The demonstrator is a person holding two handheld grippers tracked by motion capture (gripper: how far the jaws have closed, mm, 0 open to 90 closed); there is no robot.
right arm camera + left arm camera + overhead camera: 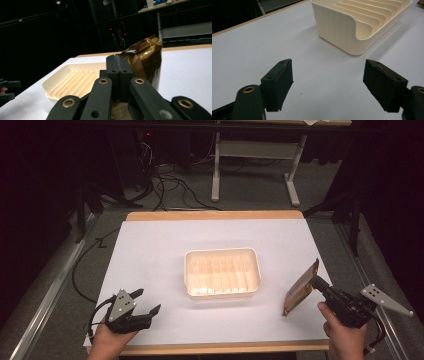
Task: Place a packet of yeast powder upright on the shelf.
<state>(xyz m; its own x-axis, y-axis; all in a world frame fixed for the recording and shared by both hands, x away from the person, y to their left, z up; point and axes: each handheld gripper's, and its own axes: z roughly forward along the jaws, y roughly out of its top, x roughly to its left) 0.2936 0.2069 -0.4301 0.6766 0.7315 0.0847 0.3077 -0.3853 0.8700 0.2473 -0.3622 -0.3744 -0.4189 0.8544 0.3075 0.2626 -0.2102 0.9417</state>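
A cream ribbed tray [222, 272] sits in the middle of the white table cover; it also appears in the left gripper view [362, 22] and the right gripper view [72, 80]. My right gripper [320, 284] is shut on a flat gold-brown packet [301, 287], held on edge above the table to the right of the tray. In the right gripper view the packet [146, 56] sticks up beyond the closed jaws [119, 65]. My left gripper [147, 301] stands open at the front left, nothing between its pads [279, 80], pointing toward the tray.
The wooden table edge [215, 215] borders the white cover [150, 245]. Beyond it stand a white desk frame [255, 165] and floor cables [170, 185]. Dark surroundings lie at both sides.
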